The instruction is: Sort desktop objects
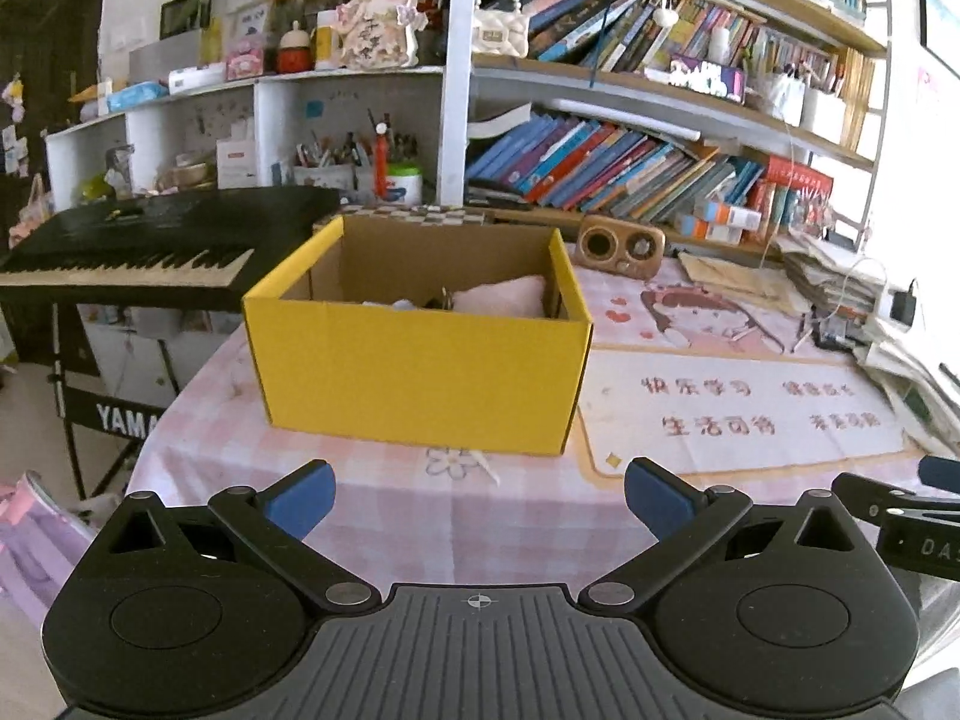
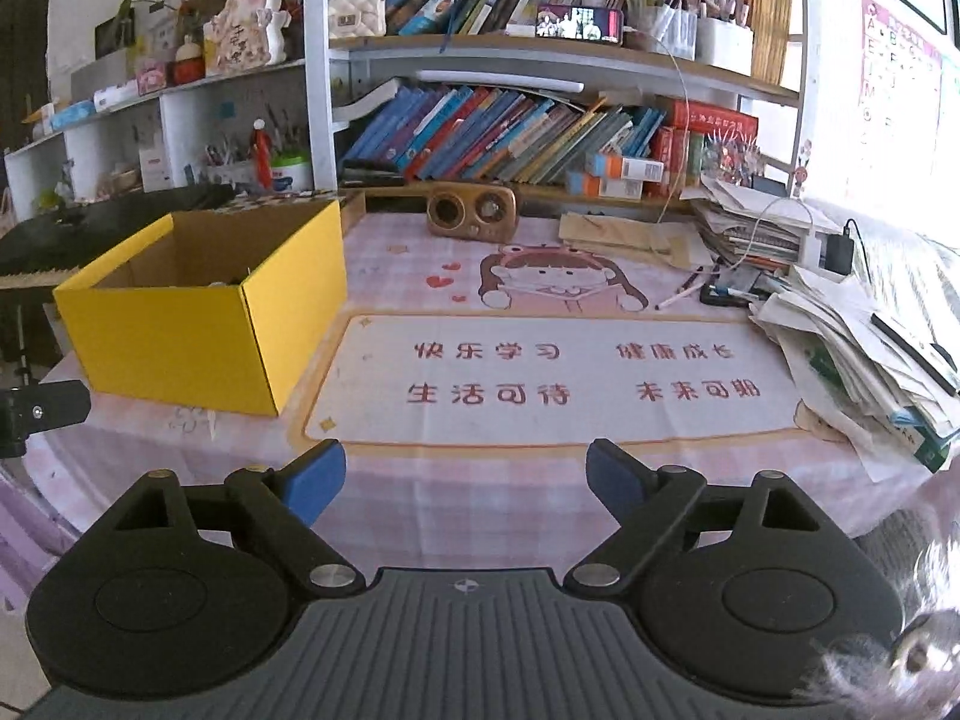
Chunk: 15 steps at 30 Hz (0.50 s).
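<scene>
Both the left gripper [image 1: 479, 495] and the right gripper [image 2: 465, 477] hold their blue fingers [image 1: 303, 501] spread wide and empty above the near edge of the bench [image 2: 540, 483]. One yellow cardboard box [image 1: 420, 372] stands ahead to the left, holding one pink cloth [image 1: 501, 297] among things I cannot count. Judging by the bare mat, the next pick should be one of the pens [image 2: 681, 294] far right, approached low with fingers astride it.

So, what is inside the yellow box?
In the yellow box, a pink soft item, something white and a small dark object show over the rim. The front wall hides the rest.
</scene>
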Each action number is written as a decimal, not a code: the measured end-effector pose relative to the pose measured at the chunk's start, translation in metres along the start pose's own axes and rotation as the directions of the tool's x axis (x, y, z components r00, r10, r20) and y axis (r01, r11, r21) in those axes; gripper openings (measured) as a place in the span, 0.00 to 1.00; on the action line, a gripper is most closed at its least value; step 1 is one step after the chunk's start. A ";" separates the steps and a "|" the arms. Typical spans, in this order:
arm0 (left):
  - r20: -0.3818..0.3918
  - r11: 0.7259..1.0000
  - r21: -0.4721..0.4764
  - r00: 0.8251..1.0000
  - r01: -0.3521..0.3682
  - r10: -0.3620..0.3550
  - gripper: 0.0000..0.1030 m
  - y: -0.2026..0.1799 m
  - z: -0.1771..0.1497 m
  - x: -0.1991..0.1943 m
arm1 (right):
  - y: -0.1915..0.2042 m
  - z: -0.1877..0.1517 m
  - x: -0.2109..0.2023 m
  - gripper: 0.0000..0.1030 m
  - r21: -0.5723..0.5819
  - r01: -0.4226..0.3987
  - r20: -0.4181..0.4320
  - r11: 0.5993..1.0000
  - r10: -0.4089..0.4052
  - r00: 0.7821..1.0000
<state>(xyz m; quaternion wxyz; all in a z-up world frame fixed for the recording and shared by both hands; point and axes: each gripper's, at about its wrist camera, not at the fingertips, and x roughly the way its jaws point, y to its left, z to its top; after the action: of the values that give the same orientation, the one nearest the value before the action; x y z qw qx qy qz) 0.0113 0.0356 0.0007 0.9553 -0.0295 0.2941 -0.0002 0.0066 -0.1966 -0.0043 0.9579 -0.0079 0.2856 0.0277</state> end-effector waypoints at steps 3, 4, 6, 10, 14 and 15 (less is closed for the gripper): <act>-0.020 1.000 -0.012 1.000 -0.012 0.012 1.00 -0.002 -0.003 0.000 | -0.001 -0.003 -0.003 0.87 -0.005 -0.007 -0.007 1.000 0.007 1.000; -0.028 1.000 -0.012 0.999 -0.018 0.018 1.00 -0.003 -0.004 0.000 | -0.001 -0.004 -0.004 0.87 -0.004 -0.008 -0.009 1.000 0.008 1.000; -0.042 1.000 -0.011 0.999 -0.027 0.026 1.00 -0.004 -0.005 0.000 | -0.003 -0.005 -0.005 0.88 0.000 -0.008 -0.010 1.000 0.008 1.000; -0.046 1.000 -0.015 0.999 -0.019 0.018 1.00 -0.006 -0.009 -0.004 | -0.006 -0.005 -0.007 0.88 0.004 -0.010 -0.013 1.000 0.010 1.000; -0.052 1.000 -0.012 0.998 -0.026 0.026 1.00 -0.010 -0.010 -0.005 | -0.006 -0.006 -0.008 0.88 0.002 -0.015 -0.017 1.000 0.015 1.000; -0.054 1.000 -0.015 0.998 -0.026 0.025 1.00 -0.009 -0.010 -0.005 | -0.007 -0.007 -0.008 0.88 0.002 -0.016 -0.016 1.000 0.016 1.000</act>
<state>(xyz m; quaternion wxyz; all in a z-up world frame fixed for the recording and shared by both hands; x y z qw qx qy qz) 0.0022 0.0257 -0.0040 0.9467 -0.0332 0.3201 0.0134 -0.0035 -0.2039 -0.0053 0.9553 -0.0052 0.2936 0.0353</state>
